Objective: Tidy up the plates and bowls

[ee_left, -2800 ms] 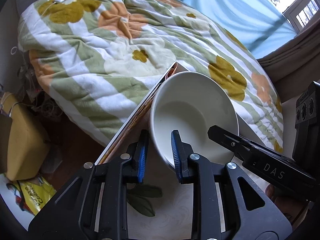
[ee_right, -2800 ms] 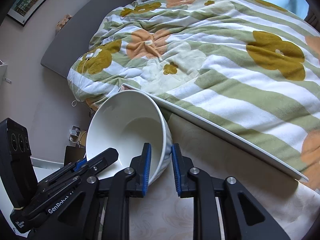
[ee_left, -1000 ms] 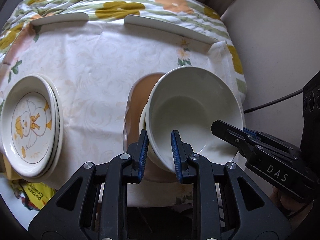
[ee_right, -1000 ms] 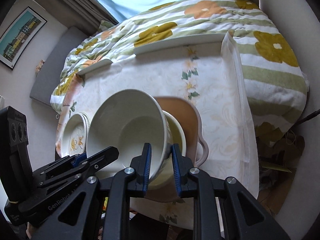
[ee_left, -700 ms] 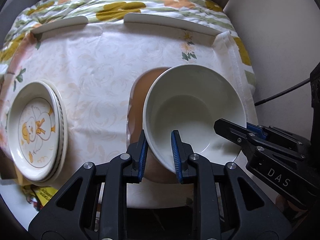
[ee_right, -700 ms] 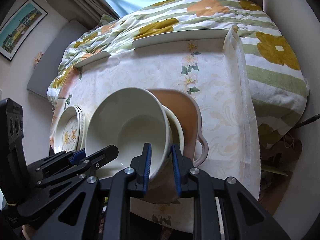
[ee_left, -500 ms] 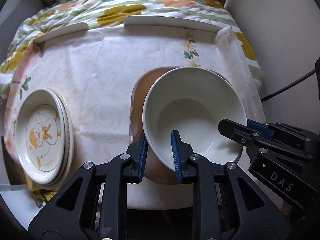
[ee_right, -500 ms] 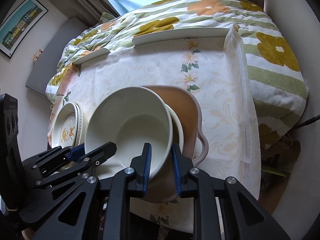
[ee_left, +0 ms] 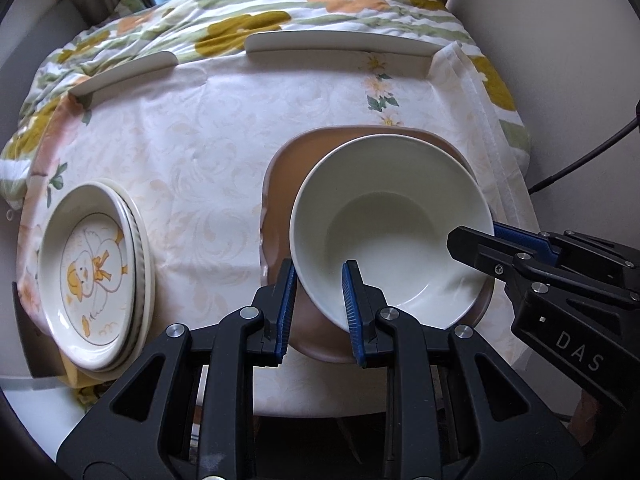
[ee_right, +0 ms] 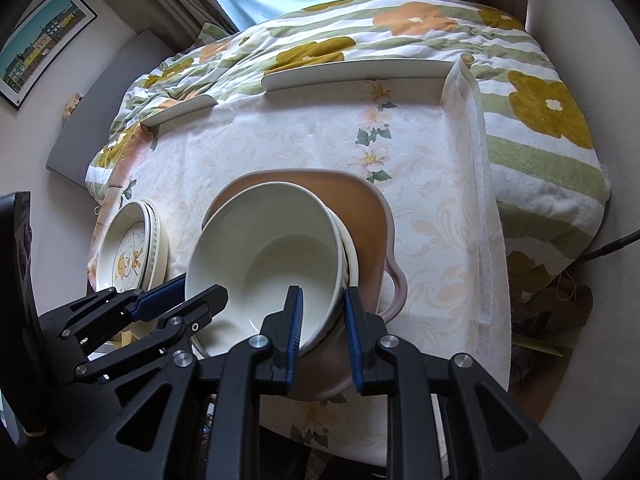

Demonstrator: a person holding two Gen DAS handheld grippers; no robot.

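Observation:
A plain white bowl (ee_left: 392,232) (ee_right: 264,256) is nested in a second white bowl (ee_right: 352,258), whose rim shows only on the right. Both stand on a brown dish with a handle (ee_left: 280,200) (ee_right: 360,208). My left gripper (ee_left: 318,284) (ee_right: 198,292) is shut on the upper bowl's near-left rim. On the opposite rim my right gripper (ee_right: 322,312) (ee_left: 476,236) is shut too. A stack of duck-patterned plates (ee_left: 92,272) (ee_right: 128,256) lies at the left of the table. Whether the upper bowl rests fully in the lower one is hidden.
A pale floral tablecloth (ee_left: 192,152) covers the table, with two white raised rails (ee_left: 340,42) along its far edge. A bed with a flowered striped blanket (ee_right: 400,36) lies behind. A wall and a dark cable (ee_left: 580,160) are close on the right.
Both grippers carried the bowl from over the bed to the table, then lowered it into the second bowl on the brown dish. Both grips are unchanged.

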